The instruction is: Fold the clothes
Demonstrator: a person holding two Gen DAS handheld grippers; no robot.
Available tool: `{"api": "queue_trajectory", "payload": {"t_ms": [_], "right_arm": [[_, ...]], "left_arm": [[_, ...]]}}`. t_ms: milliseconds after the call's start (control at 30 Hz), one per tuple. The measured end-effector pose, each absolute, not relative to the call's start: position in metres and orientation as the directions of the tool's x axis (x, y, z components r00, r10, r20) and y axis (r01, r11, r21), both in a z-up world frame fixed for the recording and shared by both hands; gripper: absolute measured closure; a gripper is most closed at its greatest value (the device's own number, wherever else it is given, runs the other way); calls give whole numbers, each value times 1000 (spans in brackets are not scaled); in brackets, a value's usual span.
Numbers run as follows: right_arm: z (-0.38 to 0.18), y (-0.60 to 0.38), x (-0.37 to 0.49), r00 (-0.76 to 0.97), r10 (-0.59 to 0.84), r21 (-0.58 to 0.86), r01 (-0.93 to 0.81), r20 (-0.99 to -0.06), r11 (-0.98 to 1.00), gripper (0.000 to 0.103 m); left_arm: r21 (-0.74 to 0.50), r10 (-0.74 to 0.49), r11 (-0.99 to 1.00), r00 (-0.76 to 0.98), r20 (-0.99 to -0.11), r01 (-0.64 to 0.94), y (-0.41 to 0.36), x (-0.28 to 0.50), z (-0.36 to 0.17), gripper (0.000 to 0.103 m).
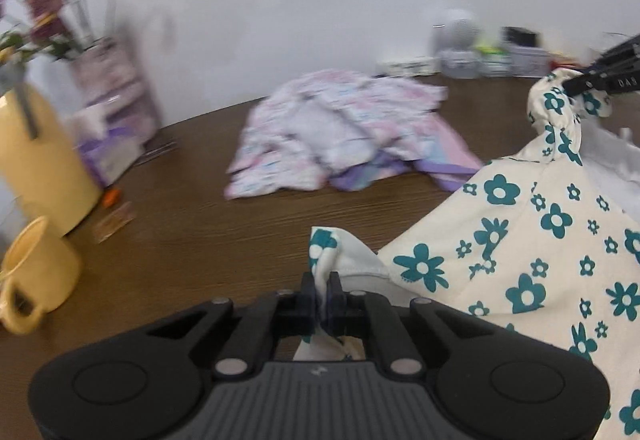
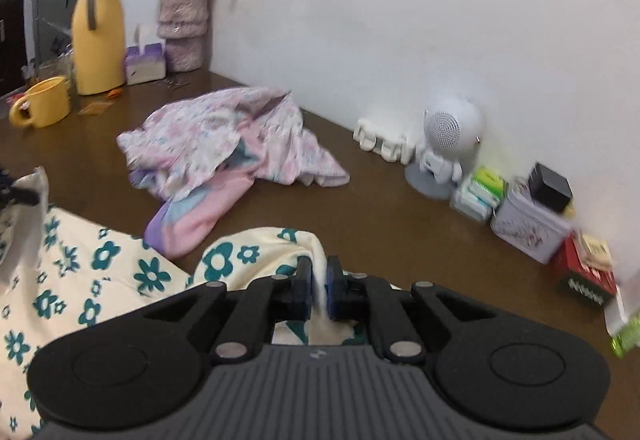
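Observation:
A cream garment with teal flowers point(image 1: 520, 260) is held up over the brown table point(image 1: 180, 232). My left gripper point(image 1: 323, 280) is shut on one edge of it. My right gripper point(image 2: 318, 268) is shut on another bunched edge of the same garment point(image 2: 100, 272). The right gripper also shows at the far right of the left wrist view point(image 1: 576, 83), pinching the cloth. The left gripper shows at the left edge of the right wrist view point(image 2: 20, 195). A crumpled pink and purple garment point(image 1: 340, 131) lies further back on the table; it also shows in the right wrist view point(image 2: 224, 151).
A yellow mug point(image 2: 42, 101), a yellow jug point(image 2: 98, 39), a tissue box point(image 2: 145, 63) and a flower vase point(image 2: 184, 27) stand at the far left. A white fan point(image 2: 448, 143), tins and small boxes point(image 2: 528, 228) line the wall on the right.

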State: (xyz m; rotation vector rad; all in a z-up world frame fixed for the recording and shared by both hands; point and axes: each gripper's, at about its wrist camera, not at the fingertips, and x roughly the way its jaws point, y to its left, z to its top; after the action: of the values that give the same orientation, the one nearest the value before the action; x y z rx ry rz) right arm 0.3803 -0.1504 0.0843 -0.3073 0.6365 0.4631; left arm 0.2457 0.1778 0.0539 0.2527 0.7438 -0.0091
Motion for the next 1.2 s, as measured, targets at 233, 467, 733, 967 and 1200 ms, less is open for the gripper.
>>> {"api": "queue_trajectory", "payload": {"t_ms": [233,467,733,967,1200], "right_arm": [[66,-149,408,740,306,-59,-421,-598,905,37],[86,-224,355,744,269,-41,-370,-611,928,24],[51,-312,294,669,164,-35,-273,-725,961,25],[31,-325,300,636,246,99,-258,-731,961,40],[30,-310,298,613,253,96,-278,-749,956,98]], "left_arm": [[265,195,964,737,-647,-21,190,238,58,77],[217,103,975,790,-604,39,174,195,77,49],[151,-80,960,747,-661,236,121,150,64,48],[136,-78,962,719,-691,236,102,130,53,48],[135,-62,967,713,-698,216,105,114,53,48]]}}
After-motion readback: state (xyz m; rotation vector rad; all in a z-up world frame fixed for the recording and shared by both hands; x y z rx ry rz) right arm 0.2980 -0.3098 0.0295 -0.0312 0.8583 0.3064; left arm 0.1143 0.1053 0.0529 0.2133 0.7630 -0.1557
